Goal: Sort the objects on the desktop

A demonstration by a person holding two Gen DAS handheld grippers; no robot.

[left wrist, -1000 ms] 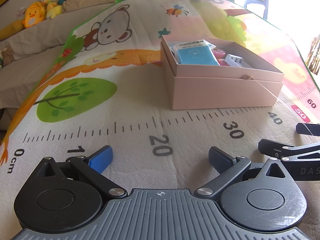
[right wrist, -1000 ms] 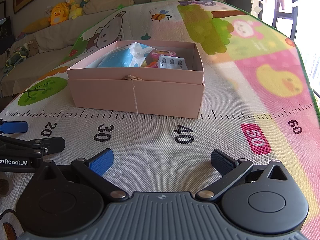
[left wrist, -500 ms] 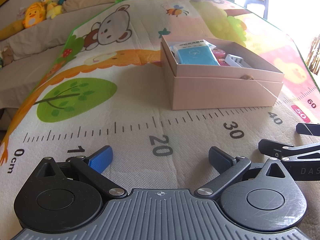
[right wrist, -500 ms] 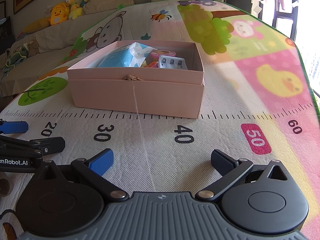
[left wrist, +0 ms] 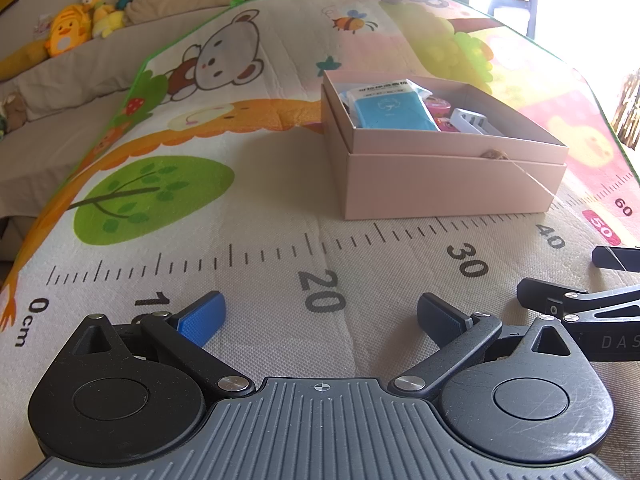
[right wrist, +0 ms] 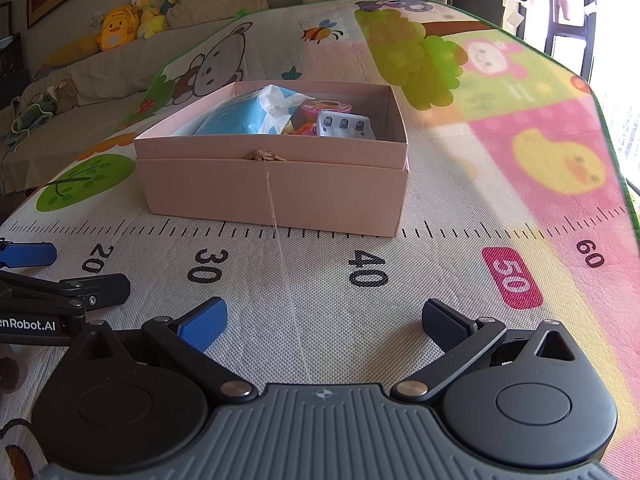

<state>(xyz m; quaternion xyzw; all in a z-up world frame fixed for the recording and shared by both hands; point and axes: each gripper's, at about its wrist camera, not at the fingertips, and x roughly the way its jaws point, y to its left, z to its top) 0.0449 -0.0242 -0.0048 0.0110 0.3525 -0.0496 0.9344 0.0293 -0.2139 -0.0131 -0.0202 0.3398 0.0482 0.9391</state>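
A pink cardboard box stands on the play mat; it also shows in the right wrist view. Inside lie a blue tissue pack, a pink round tin and a white battery holder. A thin string hangs from the box's front rim onto the mat. My left gripper is open and empty, low over the mat in front of the box. My right gripper is open and empty, beside it to the right. Each gripper shows at the edge of the other's view.
The colourful play mat has a printed ruler along its near side. A sofa with plush toys stands behind at the left. A bright window lies at the right.
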